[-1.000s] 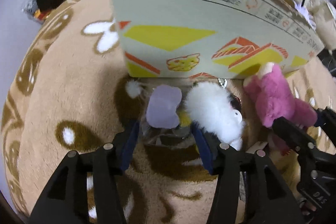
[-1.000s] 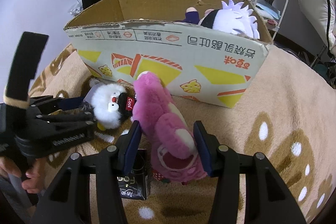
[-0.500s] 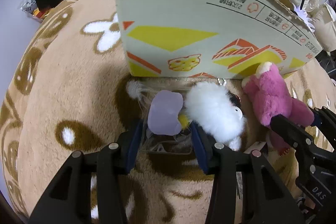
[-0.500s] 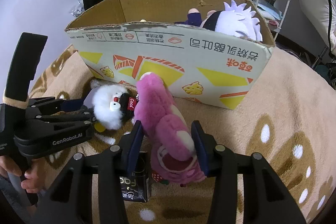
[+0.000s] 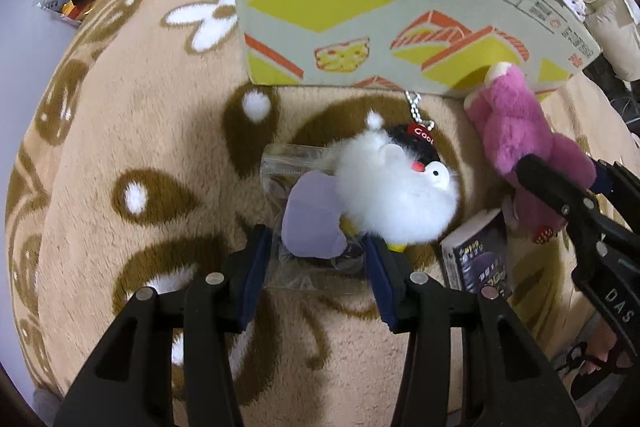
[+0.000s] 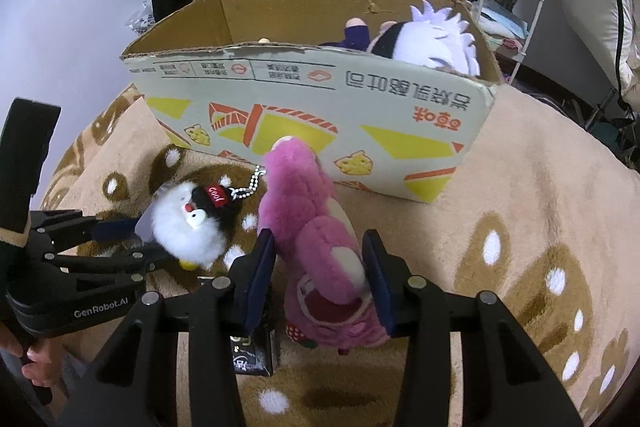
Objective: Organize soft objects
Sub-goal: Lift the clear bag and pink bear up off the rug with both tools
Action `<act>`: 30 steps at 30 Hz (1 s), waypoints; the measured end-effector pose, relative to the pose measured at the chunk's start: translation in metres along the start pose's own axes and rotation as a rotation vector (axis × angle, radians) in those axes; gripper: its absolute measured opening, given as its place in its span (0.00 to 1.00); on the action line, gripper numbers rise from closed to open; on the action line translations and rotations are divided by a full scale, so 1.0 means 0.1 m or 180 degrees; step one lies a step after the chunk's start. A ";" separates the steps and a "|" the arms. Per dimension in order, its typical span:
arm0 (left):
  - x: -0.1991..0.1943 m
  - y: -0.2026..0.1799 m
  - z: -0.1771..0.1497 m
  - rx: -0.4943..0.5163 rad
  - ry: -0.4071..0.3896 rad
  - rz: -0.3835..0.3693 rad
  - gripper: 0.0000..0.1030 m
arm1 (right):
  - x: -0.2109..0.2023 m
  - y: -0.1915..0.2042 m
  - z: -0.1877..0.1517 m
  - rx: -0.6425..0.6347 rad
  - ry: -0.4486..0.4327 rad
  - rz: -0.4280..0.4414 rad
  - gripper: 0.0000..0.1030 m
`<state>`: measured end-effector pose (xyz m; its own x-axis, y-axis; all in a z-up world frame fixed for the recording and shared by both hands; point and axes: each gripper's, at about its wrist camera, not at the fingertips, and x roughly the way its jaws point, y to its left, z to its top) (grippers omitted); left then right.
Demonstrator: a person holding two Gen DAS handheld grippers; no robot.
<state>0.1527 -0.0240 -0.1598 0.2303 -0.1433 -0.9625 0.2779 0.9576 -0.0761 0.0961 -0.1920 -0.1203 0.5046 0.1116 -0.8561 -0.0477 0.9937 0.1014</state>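
on the patterned blanket (image 6: 540,195) in front of the box, both grabs look made but nothing has been carried over yet. nearest, the right tool (image 6: 318,267) is clenched on the pink plush bear (image 6: 312,227), its blue pads pressed into the belly on either side; its jaws have just been closing on it. the bear lies on its back, shaggy magenta fur, a paler belly patch, a dark red mouth toward the camera and its head almost at the box wall. a small dark carton (image 6: 252,355) lies just beside it, under the left finger.

to the left, the left tool (image 5: 316,259) is pinched on a clear zip bag (image 5: 280,167) with a lilac piece (image 5: 312,223) in or on it; its jaws have just been closing too. the fluffy white keychain plush (image 5: 396,195), with a black cap, a red tag and a bead chain, sits touching that bag; whether the two are joined i cannot tell.

further off, the cardboard box (image 6: 312,99) stands open with at least one white spiky-haired doll (image 6: 436,39) already in it. so part of the sorting looks done; the bear, the bag and the white plush are probably still to go in.
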 end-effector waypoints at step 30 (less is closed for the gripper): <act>-0.26 -0.06 -0.32 0.0067 -0.0097 0.0124 0.43 | -0.13 0.02 -0.03 0.0029 -0.0086 0.0007 0.22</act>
<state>0.1151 -0.0185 -0.1431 0.2697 -0.1140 -0.9562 0.2878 0.9571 -0.0329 0.0872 -0.1909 -0.1106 0.5275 0.1133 -0.8420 -0.0411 0.9933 0.1079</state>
